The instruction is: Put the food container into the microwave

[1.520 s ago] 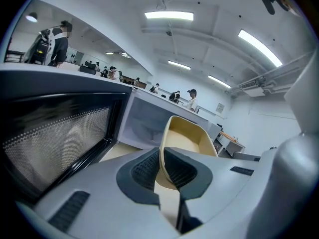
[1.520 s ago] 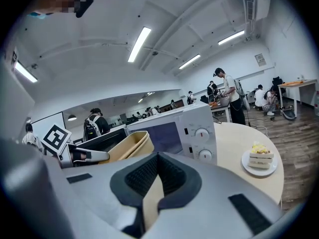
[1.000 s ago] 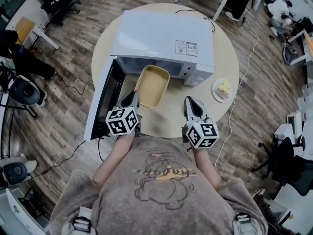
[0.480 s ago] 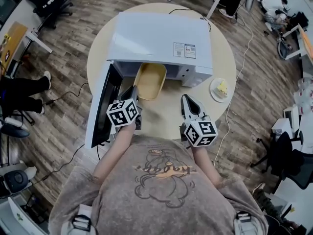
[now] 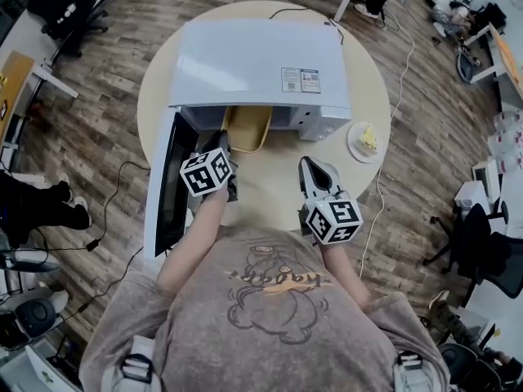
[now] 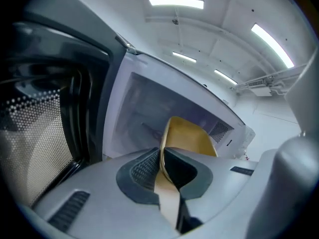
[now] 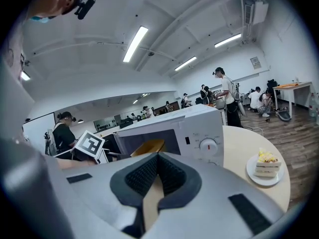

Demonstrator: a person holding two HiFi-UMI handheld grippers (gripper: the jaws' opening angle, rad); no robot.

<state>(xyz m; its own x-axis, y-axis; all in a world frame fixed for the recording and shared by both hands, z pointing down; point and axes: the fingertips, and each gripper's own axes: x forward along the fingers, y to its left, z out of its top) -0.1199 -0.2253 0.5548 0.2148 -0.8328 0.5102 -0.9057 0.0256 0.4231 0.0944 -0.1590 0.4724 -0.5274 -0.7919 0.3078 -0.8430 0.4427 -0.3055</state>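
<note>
A yellow food container (image 5: 245,126) sticks halfway into the open cavity of the white microwave (image 5: 257,62), its near end still outside. My left gripper (image 5: 222,143) is shut on the container's near left rim. In the left gripper view the rim runs between the closed pads (image 6: 144,167), and the container (image 6: 188,136) tilts into the cavity (image 6: 142,111). My right gripper (image 5: 314,167) is shut and holds nothing, in front of the microwave's control panel. The right gripper view shows the gripper (image 7: 157,169) and the container (image 7: 148,146) in the opening.
The microwave door (image 5: 167,182) swings open to the left, beside my left arm. A slice of cake on a small plate (image 5: 364,141) sits at the table's right edge. The round table (image 5: 270,182) is bare between the grippers. Chairs and cables lie around on the floor.
My left gripper has pushed the container forward, from mostly outside the microwave to halfway inside the cavity. The right gripper has edged slightly forward and stays shut.
</note>
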